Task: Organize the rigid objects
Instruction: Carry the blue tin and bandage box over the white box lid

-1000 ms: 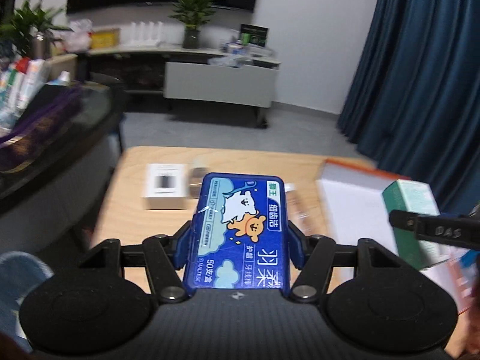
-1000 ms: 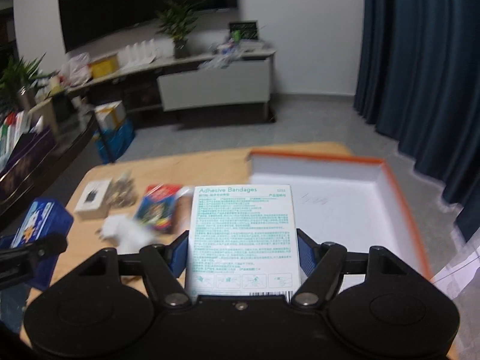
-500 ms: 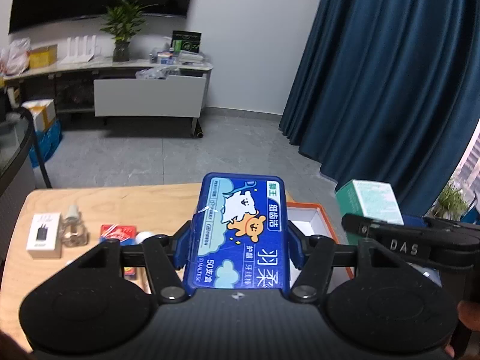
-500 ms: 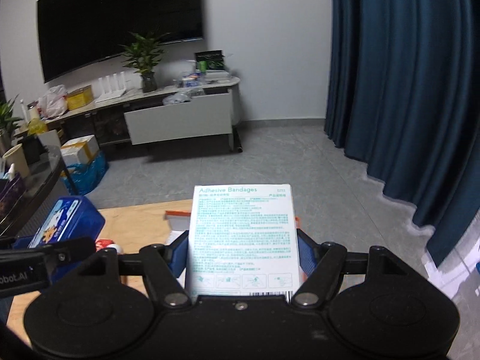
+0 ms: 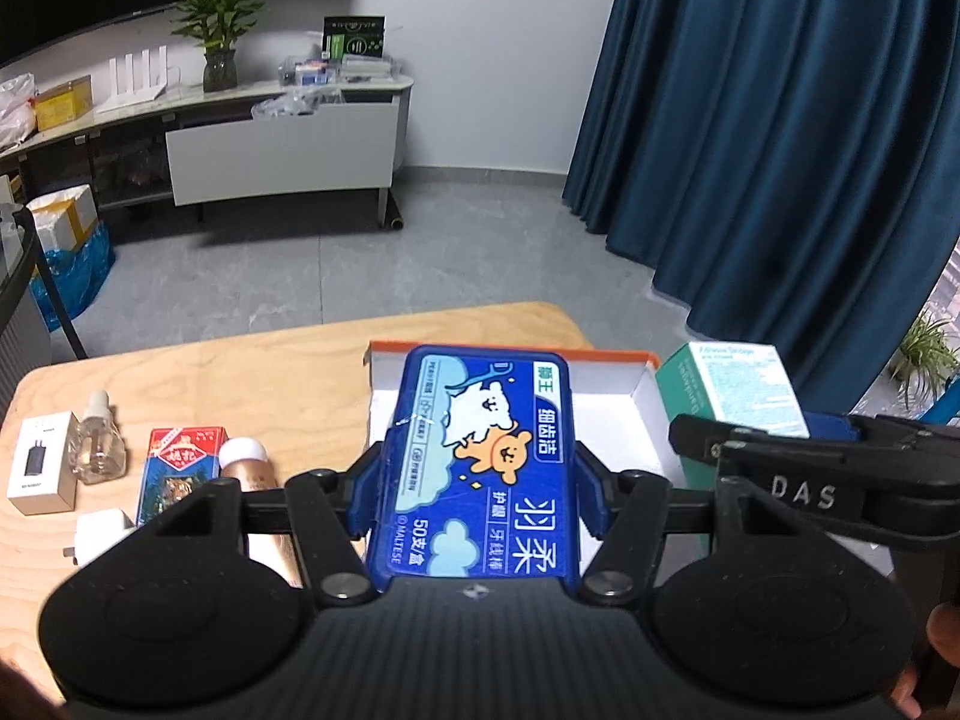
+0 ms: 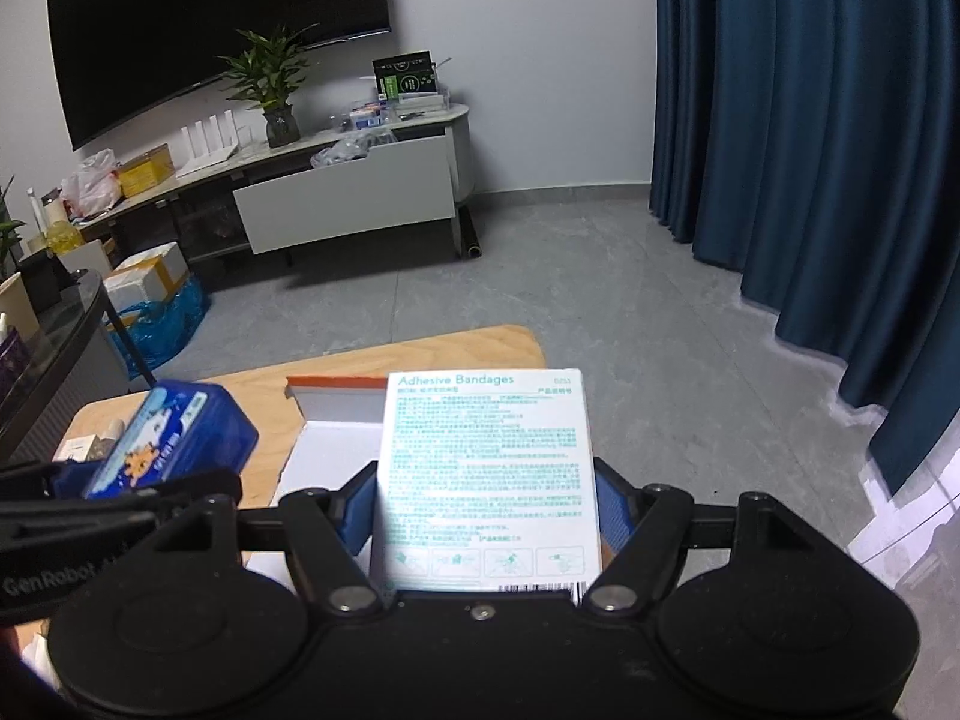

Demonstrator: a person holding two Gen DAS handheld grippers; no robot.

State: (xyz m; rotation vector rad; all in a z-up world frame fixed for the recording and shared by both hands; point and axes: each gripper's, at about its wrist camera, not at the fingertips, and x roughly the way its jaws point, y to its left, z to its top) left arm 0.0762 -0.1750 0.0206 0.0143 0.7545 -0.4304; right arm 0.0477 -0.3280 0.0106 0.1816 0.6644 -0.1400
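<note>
A blue box is pinched lengthwise in the left gripper, a bandage box in the right gripper; the white tray on the counter is seen at 12 o'clock below both jaws.

Grey floor, blue curtains (drawn), white wall.
</note>
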